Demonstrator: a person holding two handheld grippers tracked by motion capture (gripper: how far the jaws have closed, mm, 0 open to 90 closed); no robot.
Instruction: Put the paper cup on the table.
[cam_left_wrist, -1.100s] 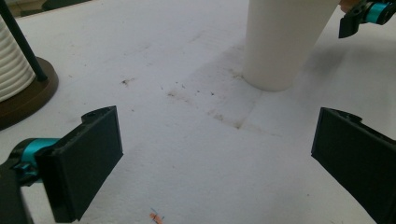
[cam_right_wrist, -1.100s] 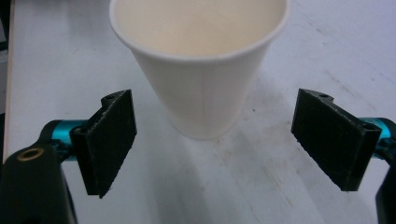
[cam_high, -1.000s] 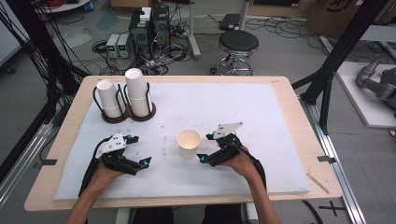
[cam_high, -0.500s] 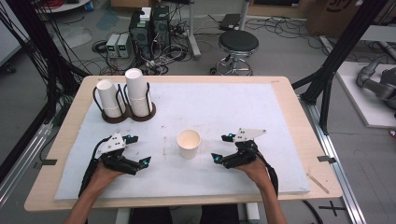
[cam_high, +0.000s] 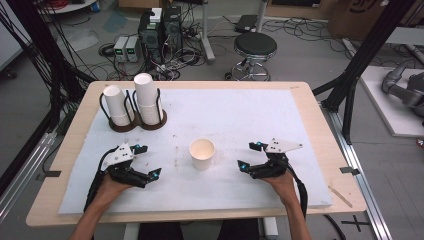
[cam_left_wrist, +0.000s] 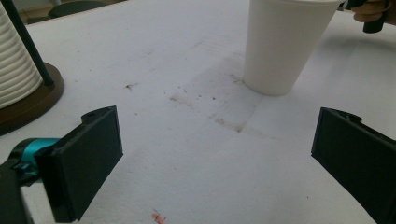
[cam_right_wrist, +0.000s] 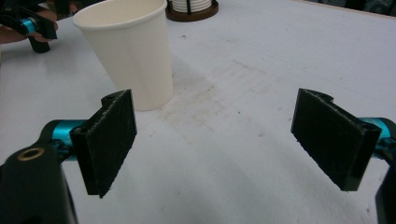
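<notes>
Two stacks of white cups (cam_high: 134, 101), standing upside down in a dark double holder (cam_high: 137, 123), occupy the table's (cam_high: 305, 107) far left corner. A white mat (cam_high: 250, 120) covers most of the tabletop (faint stains near its centre). A wooden stick (cam_high: 343, 195) lies by the near right corner.

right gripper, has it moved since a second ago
Yes. The right gripper has drawn back to the person's right, away from the paper cup, which stands where it was.

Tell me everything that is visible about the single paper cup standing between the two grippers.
The paper cup is plain white with a cream inside, looks like paper, tapers toward its base and has a rolled rim. It stands upright, mouth open, and looks empty, on the white mat near faint brown stains. Nothing touches it: the left gripper and right gripper rest apart on either side, both open.
</notes>
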